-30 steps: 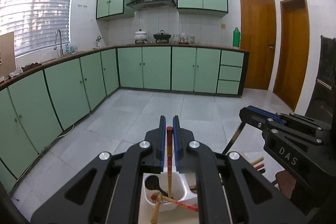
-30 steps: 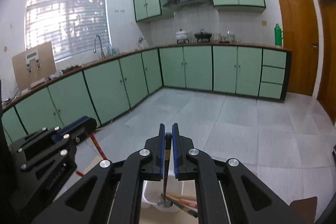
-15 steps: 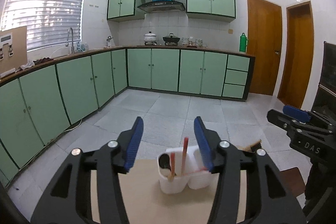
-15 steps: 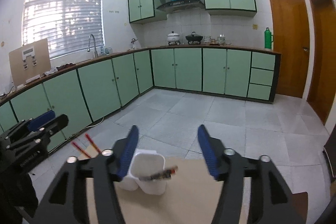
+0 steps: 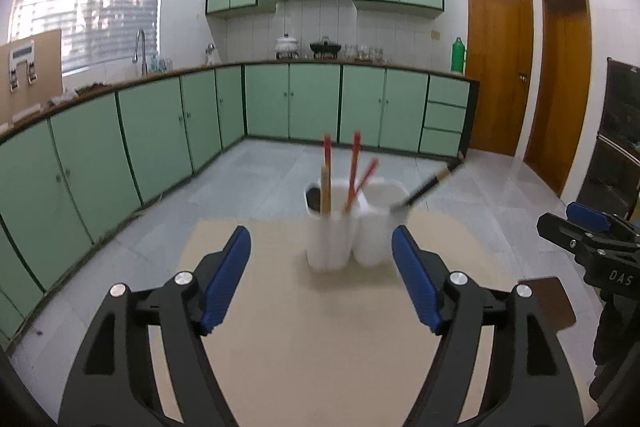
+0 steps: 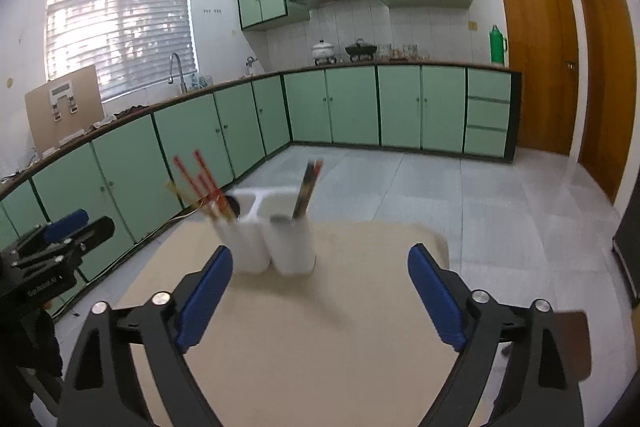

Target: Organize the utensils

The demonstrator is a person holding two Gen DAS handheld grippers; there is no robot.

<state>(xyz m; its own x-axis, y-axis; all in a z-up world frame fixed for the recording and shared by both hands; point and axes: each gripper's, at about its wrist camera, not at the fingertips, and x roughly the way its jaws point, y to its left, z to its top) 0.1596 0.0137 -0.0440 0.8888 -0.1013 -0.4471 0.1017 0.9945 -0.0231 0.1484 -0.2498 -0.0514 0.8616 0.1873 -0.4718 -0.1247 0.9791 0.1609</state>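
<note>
A white two-compartment utensil holder (image 5: 346, 239) (image 6: 276, 243) stands on the far part of a beige table (image 5: 320, 339). Red chopsticks (image 5: 354, 167) (image 6: 200, 179) and a wooden one (image 5: 325, 187) stick up from its left compartment. A dark utensil (image 5: 428, 185) (image 6: 306, 187) leans out of the right compartment. My left gripper (image 5: 320, 231) is short of the holder, jaws wide and still opening, nothing between them. My right gripper (image 6: 320, 250) is also back from it, jaws opening and empty. Each gripper shows at the edge of the other's view, the right gripper (image 5: 580, 223) and the left gripper (image 6: 68, 227).
Green kitchen cabinets (image 5: 160, 139) run along the left and back walls, with grey floor tiles (image 6: 440, 187) beyond the table. A brown seat (image 5: 548, 301) (image 6: 576, 337) stands at the table's right side. Two wooden doors (image 5: 500, 67) are at the far right.
Both grippers were shut on a utensil over the holder. They have let go, opened wide and drawn back and down. The utensils now stand in the holder.
</note>
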